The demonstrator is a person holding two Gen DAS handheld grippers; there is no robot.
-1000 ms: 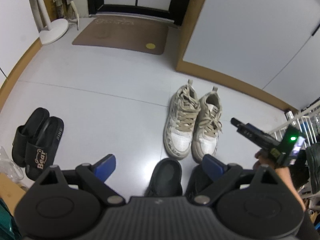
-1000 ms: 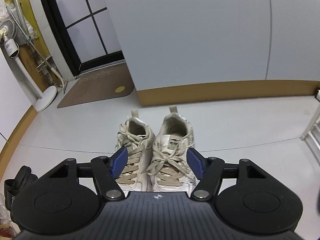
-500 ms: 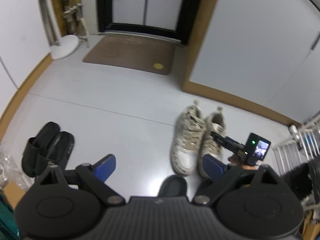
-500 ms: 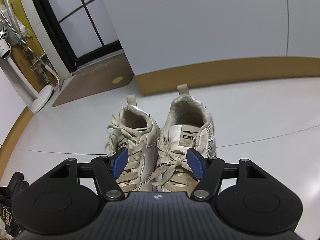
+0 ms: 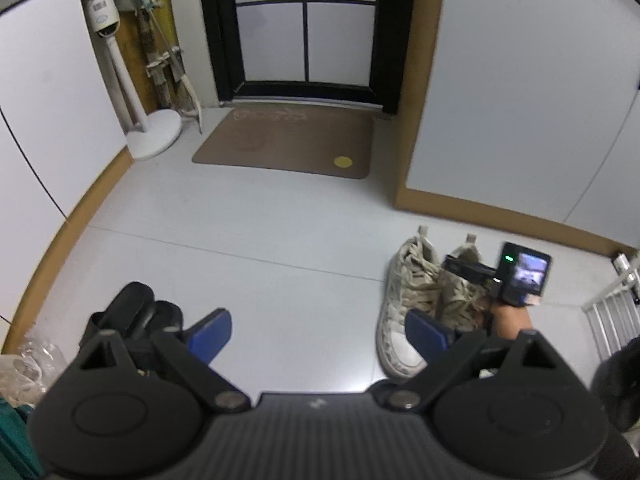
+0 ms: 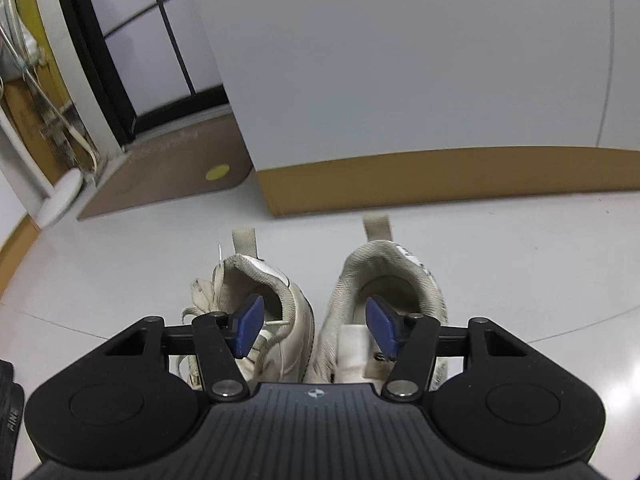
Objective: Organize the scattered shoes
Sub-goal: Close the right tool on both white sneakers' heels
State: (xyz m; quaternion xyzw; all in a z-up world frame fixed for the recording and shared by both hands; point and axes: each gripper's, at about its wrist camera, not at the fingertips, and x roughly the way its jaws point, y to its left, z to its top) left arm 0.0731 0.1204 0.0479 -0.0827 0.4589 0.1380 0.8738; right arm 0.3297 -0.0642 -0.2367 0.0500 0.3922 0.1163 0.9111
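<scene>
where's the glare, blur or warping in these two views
Left wrist view: fisheye bends the door frame and walls, dark corners, soft glare on the floor beside the sneakers. Right wrist view: glare on the floor at lower right, curved baseboard, heel tabs slightly smeared.

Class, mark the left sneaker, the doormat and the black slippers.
left sneaker (image 5: 404, 304): left wrist view, on its laces.
doormat (image 5: 288, 144): left wrist view, on its middle.
black slippers (image 5: 132, 308): left wrist view, on the strap.
</scene>
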